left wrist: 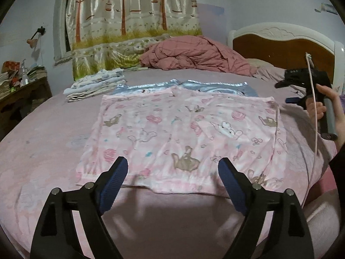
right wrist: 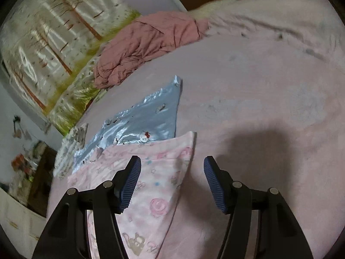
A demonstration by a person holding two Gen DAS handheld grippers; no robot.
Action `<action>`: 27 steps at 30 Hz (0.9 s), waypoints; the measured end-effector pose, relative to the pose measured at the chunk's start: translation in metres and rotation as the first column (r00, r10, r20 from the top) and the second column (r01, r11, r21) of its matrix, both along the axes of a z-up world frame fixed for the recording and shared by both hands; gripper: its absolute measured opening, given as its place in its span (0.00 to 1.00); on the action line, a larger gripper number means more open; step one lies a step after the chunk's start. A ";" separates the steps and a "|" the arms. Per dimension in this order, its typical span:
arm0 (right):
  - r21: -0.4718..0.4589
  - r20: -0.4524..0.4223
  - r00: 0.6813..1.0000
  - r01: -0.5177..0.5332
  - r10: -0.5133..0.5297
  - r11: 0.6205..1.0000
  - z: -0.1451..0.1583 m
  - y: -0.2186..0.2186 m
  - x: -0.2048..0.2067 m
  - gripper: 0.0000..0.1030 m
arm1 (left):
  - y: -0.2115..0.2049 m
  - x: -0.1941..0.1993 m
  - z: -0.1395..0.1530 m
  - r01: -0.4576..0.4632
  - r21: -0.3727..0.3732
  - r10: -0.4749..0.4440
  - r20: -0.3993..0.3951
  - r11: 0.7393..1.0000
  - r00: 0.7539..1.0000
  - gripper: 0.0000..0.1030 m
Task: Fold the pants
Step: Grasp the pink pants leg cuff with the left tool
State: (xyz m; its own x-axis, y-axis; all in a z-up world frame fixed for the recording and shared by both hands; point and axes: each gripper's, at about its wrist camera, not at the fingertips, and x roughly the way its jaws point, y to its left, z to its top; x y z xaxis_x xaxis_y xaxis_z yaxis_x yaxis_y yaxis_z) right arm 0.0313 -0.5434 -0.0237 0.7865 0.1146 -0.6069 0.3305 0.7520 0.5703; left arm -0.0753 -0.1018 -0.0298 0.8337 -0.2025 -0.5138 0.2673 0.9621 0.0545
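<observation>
Pink printed pants [left wrist: 179, 136] lie flat and folded on the pink bed, overlapping a shiny blue garment [left wrist: 194, 86] behind them. My left gripper [left wrist: 172, 168] is open and empty, hovering over the pants' near edge. My right gripper [right wrist: 172, 168] is open and empty above the pants' corner [right wrist: 163, 172], beside the blue garment [right wrist: 142, 120]. In the left wrist view the right gripper [left wrist: 286, 91] is held in a hand at the pants' right side.
A stack of folded clothes [left wrist: 94, 86] sits at the back left. A crumpled dusty-pink quilt [left wrist: 194, 54] lies behind. A headboard [left wrist: 284, 45] stands at the right, a cluttered wooden table [left wrist: 23, 82] at the left, a tree-print curtain [left wrist: 133, 17] on the wall.
</observation>
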 end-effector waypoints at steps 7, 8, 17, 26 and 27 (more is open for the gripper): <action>-0.070 -0.054 0.998 -0.010 0.006 0.997 -0.022 -0.013 0.044 0.57 | -0.020 -0.012 -0.008 0.080 0.057 -0.080 0.013 0.995 0.997 0.78; -0.055 -0.062 0.998 0.003 -0.007 0.999 -0.027 -0.016 0.046 0.53 | -0.024 -0.015 -0.009 0.120 0.066 -0.121 0.010 0.991 0.993 0.73; 0.073 -0.015 0.999 -0.051 0.052 0.996 -0.047 -0.021 0.057 0.22 | -0.058 -0.046 -0.015 0.404 0.144 -0.405 -0.026 0.903 0.914 0.55; 0.093 0.014 0.997 -0.074 0.073 0.993 -0.044 -0.014 0.054 0.03 | -0.084 -0.052 -0.034 0.469 0.299 -0.473 -0.063 0.831 0.879 0.11; 0.088 0.021 0.997 -0.075 0.073 0.993 -0.042 -0.013 0.053 0.03 | -0.084 -0.051 -0.034 0.466 0.291 -0.471 -0.060 0.835 0.880 0.10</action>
State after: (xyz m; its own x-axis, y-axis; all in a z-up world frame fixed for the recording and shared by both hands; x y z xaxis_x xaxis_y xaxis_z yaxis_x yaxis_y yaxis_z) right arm 0.0843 -0.5559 -0.0654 0.7846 0.2256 -0.5775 0.2649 0.7202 0.6412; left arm -0.1265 -0.1858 -0.0635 0.6841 -0.4157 -0.5993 0.6793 0.6624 0.3160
